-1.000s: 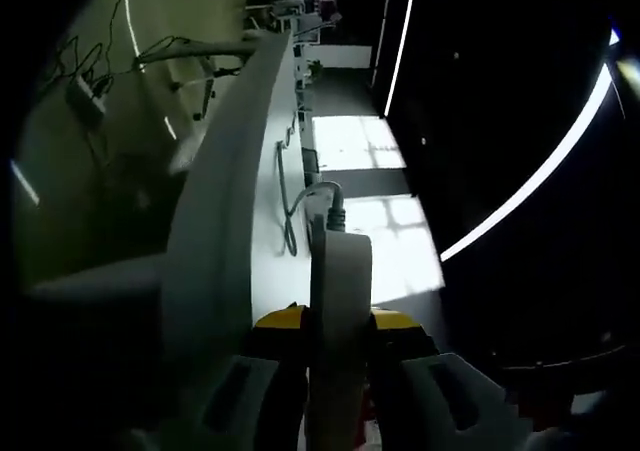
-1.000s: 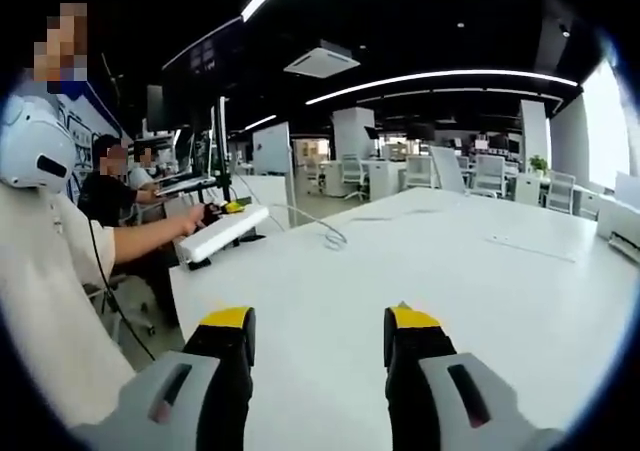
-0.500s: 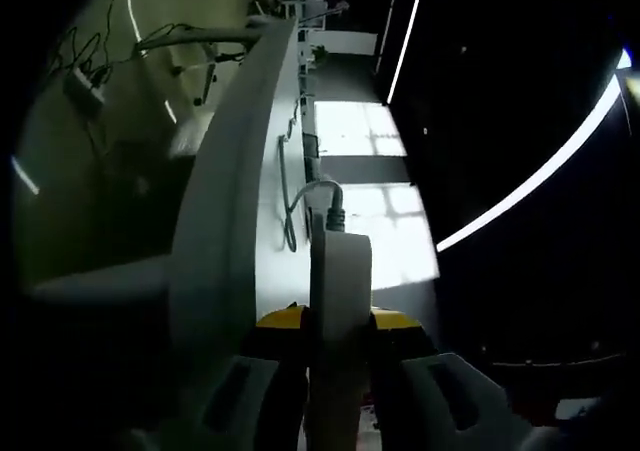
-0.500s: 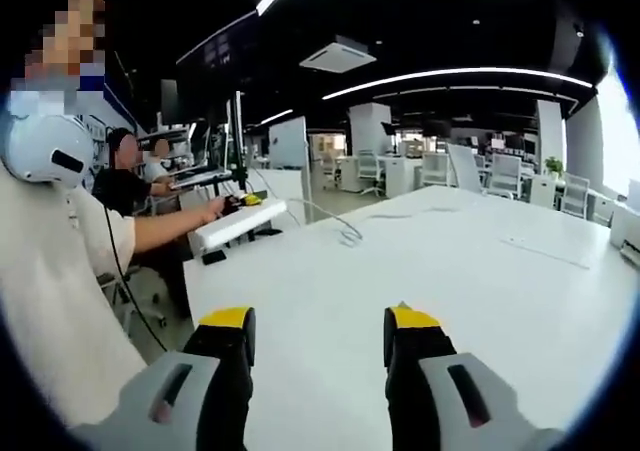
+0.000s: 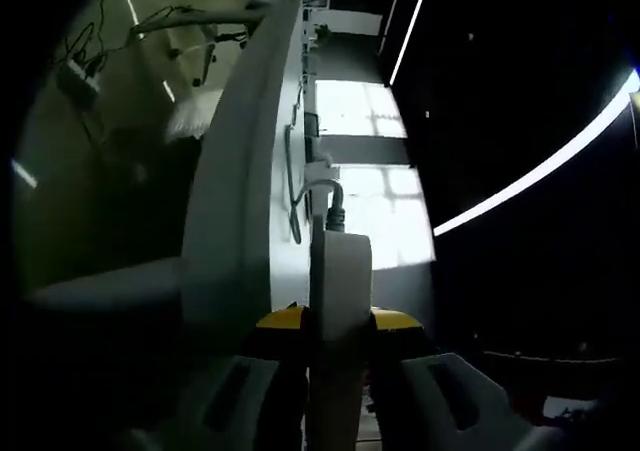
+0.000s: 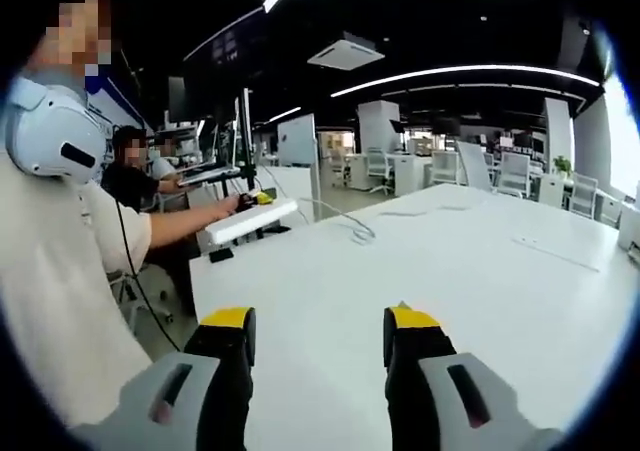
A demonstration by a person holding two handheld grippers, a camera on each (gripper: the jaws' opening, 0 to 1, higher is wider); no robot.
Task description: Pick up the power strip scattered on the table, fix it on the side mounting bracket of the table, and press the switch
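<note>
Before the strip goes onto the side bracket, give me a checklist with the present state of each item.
1. Left tool shut on the power strip: ok.
2. Strip off the table, held past its far corner: ok.
3. Cable free of snags: cannot tell; it loops along the table edge.
4. Side mounting bracket located: cannot tell; no view makes it out clearly.
5. Right tool open and free for the switch: ok; it hovers above the tabletop.
6. Switch side of the strip reachable: cannot tell.
</note>
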